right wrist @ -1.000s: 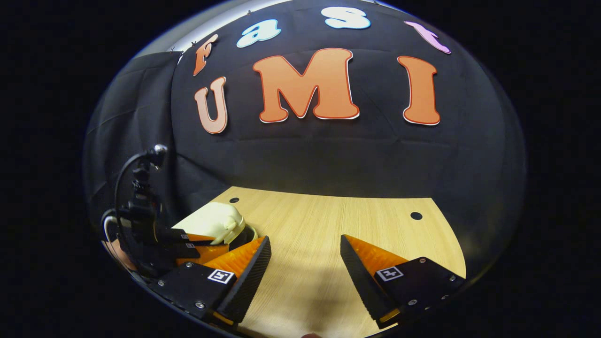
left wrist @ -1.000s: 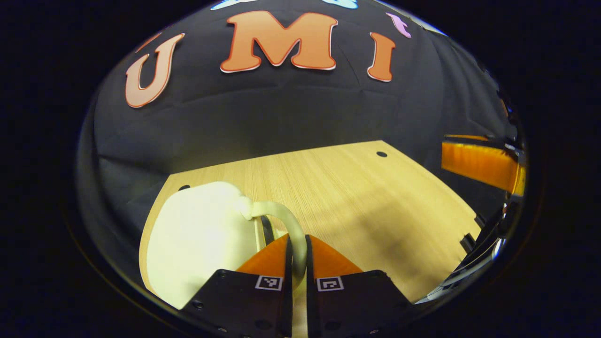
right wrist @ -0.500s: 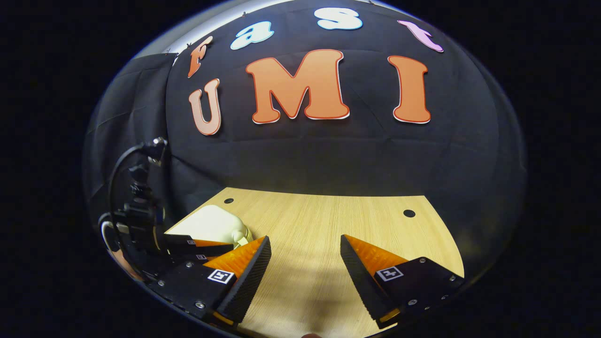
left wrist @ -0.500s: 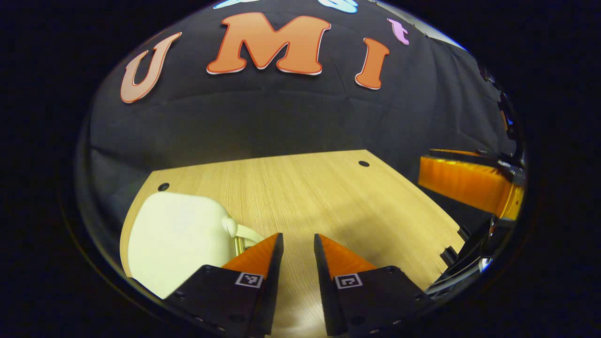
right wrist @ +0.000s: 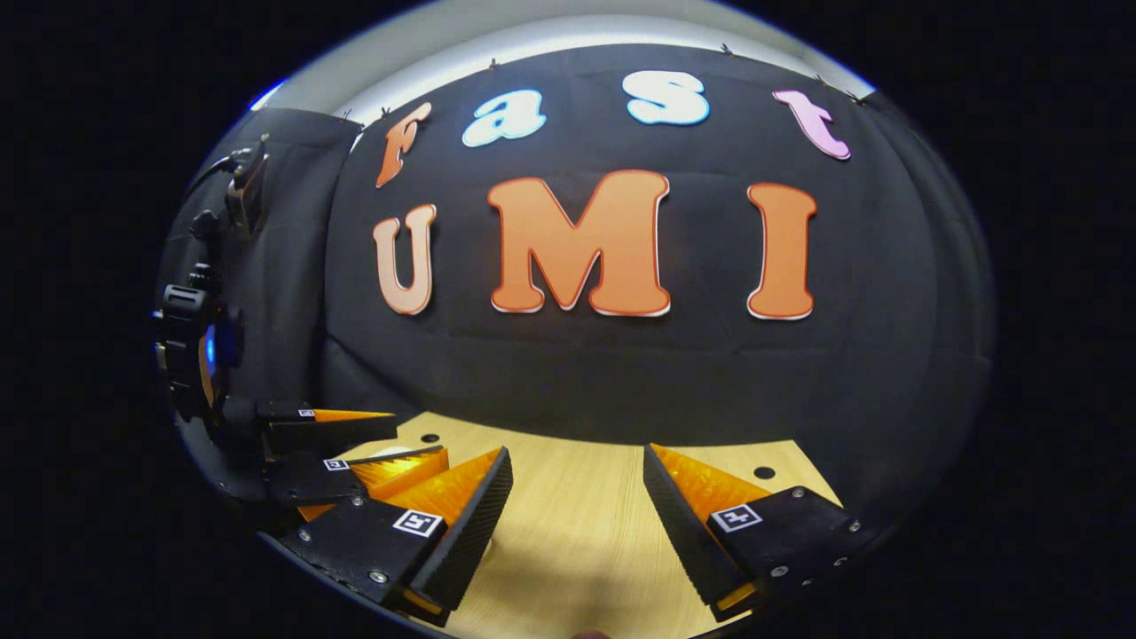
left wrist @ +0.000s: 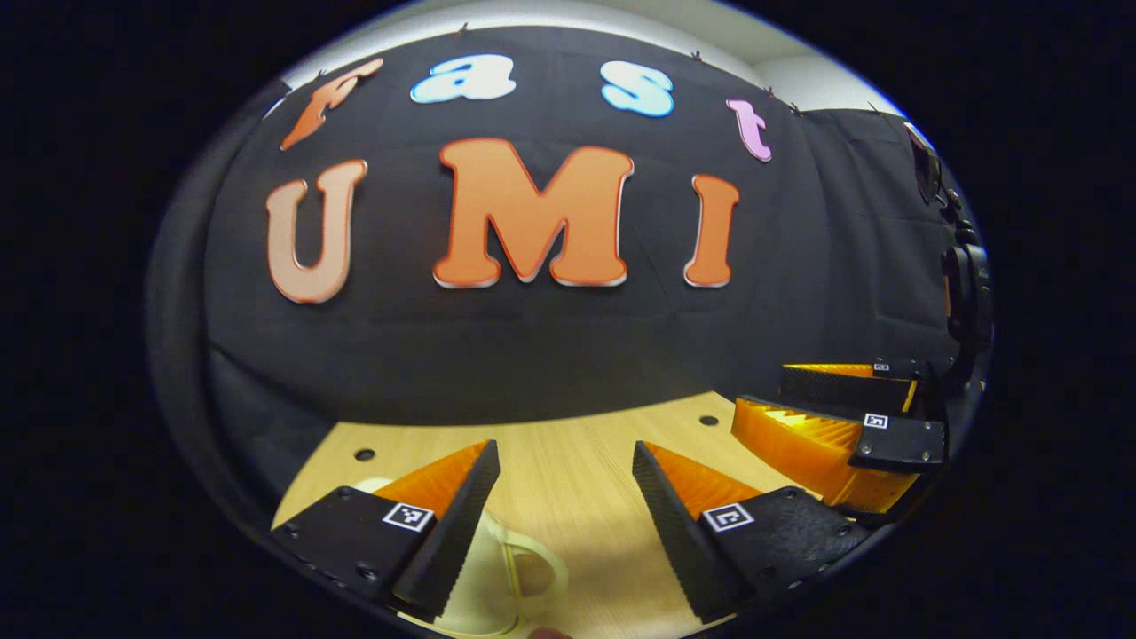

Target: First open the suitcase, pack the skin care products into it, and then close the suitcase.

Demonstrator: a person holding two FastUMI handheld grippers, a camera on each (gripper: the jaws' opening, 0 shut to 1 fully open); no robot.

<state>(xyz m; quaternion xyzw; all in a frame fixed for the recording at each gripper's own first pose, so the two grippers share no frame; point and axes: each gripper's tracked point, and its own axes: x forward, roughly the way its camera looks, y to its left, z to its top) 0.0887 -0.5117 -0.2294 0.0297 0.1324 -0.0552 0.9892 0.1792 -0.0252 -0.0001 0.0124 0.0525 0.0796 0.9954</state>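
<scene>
The left gripper [left wrist: 565,454] hangs with its two fingers spread wide and nothing between them, raised over the near left part of the pale wood-grain bench [left wrist: 568,479]. Just under its left finger lies the small cream-white hard-shell suitcase [left wrist: 484,590], flat on the bench near the near left corner, with its looped cream carrying handle [left wrist: 541,568] pointing toward the gap between the fingers. The handle is free; no finger touches it. The shell looks closed, though most of it is hidden beneath the finger, so what it contains cannot be told. Judged from that, the packing and closing seem done, and the spread fingers read as a release, with the case laid down flat so it stays put.

The right gripper [right wrist: 575,479] is likewise spread and empty, hovering over the middle of the bench, well clear of the suitcase. In the left gripper view it shows at the right edge [left wrist: 830,417]. In the right gripper view the left gripper [right wrist: 373,448] sits at the left edge, a sliver of cream showing beside it. No loose skin care products lie on the visible bench. Small dark round holes [left wrist: 708,420] mark the bench's far corners.
</scene>
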